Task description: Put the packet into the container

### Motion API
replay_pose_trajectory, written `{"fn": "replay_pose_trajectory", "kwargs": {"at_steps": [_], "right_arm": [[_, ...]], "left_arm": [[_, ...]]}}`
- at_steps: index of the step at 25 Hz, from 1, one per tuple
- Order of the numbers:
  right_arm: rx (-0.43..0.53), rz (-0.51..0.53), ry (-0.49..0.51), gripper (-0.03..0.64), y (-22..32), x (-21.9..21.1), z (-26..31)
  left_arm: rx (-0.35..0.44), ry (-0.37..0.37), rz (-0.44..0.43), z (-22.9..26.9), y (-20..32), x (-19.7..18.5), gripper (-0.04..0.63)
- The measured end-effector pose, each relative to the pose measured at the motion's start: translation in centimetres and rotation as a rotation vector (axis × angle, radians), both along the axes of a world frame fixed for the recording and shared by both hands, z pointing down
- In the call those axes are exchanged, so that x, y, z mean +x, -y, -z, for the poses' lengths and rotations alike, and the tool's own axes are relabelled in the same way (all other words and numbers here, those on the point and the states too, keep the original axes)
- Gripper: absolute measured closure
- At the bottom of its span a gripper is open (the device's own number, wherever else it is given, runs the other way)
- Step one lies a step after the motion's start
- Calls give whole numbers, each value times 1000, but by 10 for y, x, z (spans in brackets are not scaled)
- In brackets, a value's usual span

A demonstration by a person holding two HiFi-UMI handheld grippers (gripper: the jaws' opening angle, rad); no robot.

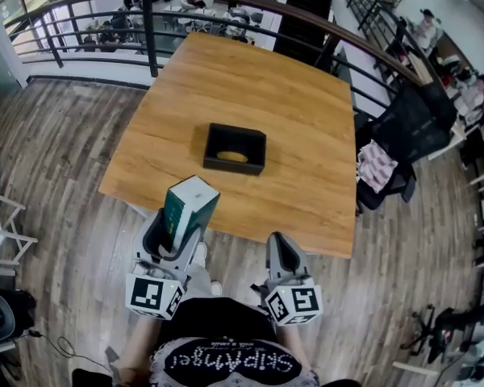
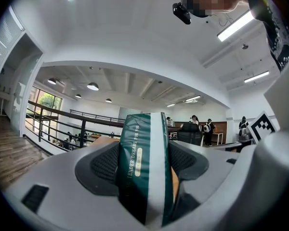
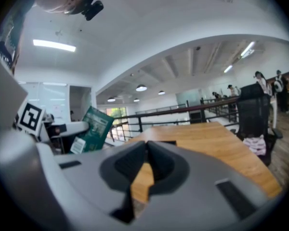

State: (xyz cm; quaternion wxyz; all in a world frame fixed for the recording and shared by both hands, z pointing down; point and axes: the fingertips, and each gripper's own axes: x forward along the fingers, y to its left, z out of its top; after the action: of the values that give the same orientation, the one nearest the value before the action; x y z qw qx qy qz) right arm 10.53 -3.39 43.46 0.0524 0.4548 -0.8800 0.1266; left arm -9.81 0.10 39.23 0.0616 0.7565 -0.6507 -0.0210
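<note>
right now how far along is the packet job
Done: left gripper is shut on the green packet. In hand: it is held up at the table's near edge. Left: carry it to the black container and release. The right gripper is shut, empty.

Square wooden table [image 1: 250, 79], seen from above, standing on plank flooring [image 1: 56, 151]. A black open-topped rectangular container [image 1: 234, 167] rests near the tabletop's middle, slightly toward 7 o'clock. A pale yellowish object [image 1: 232, 156] lies inside, toward its 6 o'clock wall.
</note>
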Motion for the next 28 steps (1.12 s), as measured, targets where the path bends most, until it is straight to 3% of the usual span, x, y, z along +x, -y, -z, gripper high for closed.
{"fn": "replay_pose_trajectory", "kwargs": {"at_steps": [18, 28], "right_arm": [[-2, -84, 1, 575, 110, -63, 8], [6, -101, -1, 575, 138, -81, 13]], "left_arm": [[10, 7, -79, 6, 124, -70, 252], [5, 17, -89, 6, 153, -91, 252]]}}
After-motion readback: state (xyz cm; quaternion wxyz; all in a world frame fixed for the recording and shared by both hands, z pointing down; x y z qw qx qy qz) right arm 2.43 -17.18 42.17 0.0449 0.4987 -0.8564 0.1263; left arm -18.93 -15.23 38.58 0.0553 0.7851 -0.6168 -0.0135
